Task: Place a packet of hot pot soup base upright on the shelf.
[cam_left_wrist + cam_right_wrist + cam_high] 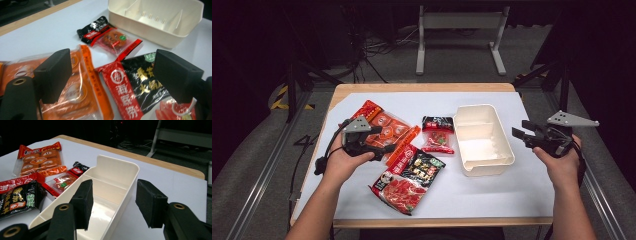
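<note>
Three snack packets lie on the white sheet: an orange one (387, 124) (82, 87) (40, 160), a small black-and-red one (438, 134) (110, 36) (63, 181), and a large red-and-black one (409, 177) (137, 85) (17, 195). To their right stands an empty cream divided tray (484, 167) (150, 35) (120, 202). My left gripper (384, 140) (113, 67) hovers over the orange packet's near end, open, with nothing between its jaws. Just right of the tray, my right gripper (519, 129) (113, 200) points at it, open and empty.
The white sheet (492, 195) covers a wooden table whose edge (422, 86) shows at the back. A metal stand (459, 22) and cables sit on the floor behind. Bare sheet lies in front of the tray and at the back left.
</note>
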Tool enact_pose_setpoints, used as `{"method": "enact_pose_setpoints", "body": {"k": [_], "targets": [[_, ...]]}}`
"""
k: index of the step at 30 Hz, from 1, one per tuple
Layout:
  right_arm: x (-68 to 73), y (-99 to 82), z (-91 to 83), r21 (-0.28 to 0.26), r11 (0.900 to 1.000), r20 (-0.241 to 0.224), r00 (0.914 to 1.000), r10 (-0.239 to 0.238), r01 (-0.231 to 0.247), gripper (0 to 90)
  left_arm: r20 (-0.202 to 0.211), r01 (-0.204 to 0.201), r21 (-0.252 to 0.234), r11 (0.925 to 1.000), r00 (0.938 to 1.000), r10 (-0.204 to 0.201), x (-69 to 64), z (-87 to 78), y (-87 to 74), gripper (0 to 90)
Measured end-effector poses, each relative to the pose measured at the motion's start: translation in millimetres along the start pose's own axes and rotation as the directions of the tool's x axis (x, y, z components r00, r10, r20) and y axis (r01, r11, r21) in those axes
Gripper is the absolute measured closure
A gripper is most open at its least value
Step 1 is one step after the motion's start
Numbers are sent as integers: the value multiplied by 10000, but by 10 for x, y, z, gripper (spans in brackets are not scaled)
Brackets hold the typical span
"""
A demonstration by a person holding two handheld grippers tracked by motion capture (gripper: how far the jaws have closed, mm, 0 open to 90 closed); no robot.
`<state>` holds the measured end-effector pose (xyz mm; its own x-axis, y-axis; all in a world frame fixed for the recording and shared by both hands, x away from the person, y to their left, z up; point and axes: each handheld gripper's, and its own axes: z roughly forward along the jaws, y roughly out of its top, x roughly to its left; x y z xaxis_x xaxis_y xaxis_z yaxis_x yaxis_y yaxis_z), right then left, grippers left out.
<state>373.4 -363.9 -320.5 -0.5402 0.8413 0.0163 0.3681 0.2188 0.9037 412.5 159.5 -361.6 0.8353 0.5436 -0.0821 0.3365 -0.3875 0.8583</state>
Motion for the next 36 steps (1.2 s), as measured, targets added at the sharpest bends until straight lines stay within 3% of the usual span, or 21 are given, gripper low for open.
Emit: {"method": "enact_pose_setpoints", "body": {"k": [7,12,16,19,22,25,27,36], "targets": [[-18,-5,-38,-101,9999,66,9999,86,-86,477,356,-286,-61,9996,9990,288,-65,178,131,165],[-13,-12,-9,-46,9999,9,9999,111,-111,468,788,-50,-130,9999,9969,60,-50,297,168,215],[-11,-13,-7,-51,9999,10,9999,123,-123,466,804,-18,26,10000,9968,16,-36,395,165,240],[-11,-14,-15,-72,9999,29,9999,104,-103,464,570,-26,501,9987,9984,-3,-9,530,139,247],[-7,-15,-10,-82,9999,-7,9999,103,-103,461,722,58,818,9966,9973,-117,19,660,105,263],[-1,-20,9,-67,10000,-20,10000,70,-70,456,878,170,790,9967,9959,-240,46,738,54,318],[2,-27,24,-21,10000,-36,10000,89,-89,455,714,164,942,9954,9972,-232,72,777,14,318],[24,-36,60,59,10000,-146,9999,47,-46,451,992,942,1297,9871,9893,-1074,208,870,-186,354]]}}
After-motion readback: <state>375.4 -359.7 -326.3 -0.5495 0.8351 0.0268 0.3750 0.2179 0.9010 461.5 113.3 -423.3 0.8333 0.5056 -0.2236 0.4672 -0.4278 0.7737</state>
